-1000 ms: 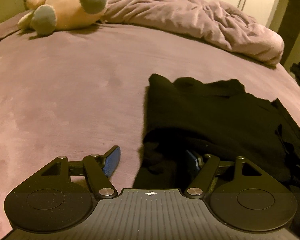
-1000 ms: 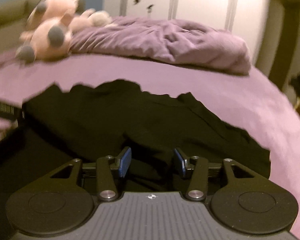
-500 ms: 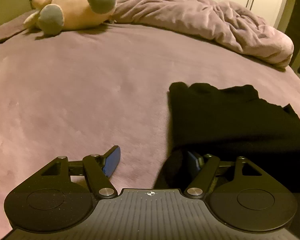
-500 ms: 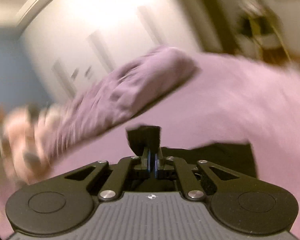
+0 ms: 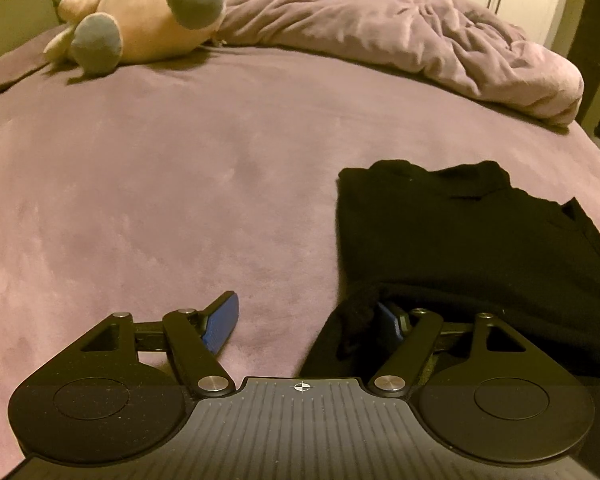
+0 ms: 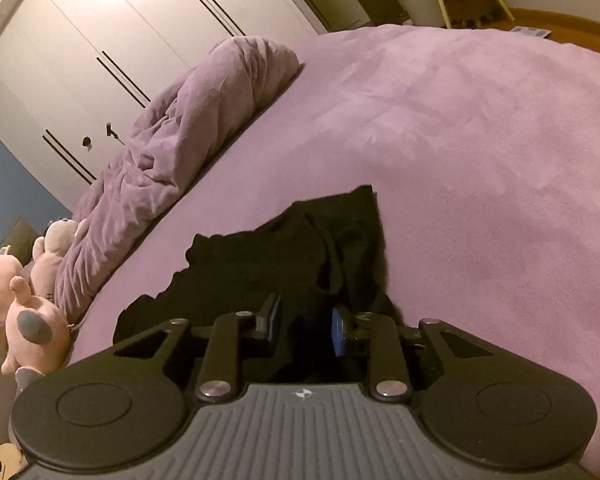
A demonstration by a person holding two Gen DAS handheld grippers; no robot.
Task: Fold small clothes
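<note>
You see a soft, matt black cloth garment [image 5: 460, 232] on the fuzzy purple bedspread [image 5: 180, 180]. The pink toy [image 5: 148, 12] behind it looks plush.

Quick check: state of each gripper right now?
Left gripper: open, at the black garment edge.
Right gripper: open over the garment, not gripping.

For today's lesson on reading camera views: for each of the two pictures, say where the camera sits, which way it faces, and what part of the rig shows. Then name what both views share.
Left wrist: sits on the left gripper, low over the bed, facing the plush toy and crumpled duvet; its open fingers show, one under the black garment.
Right wrist: sits on the right gripper, tilted, facing the wardrobe doors; its open fingers show over the garment.
Shared: garment, bed, duvet, plush toy.
</note>
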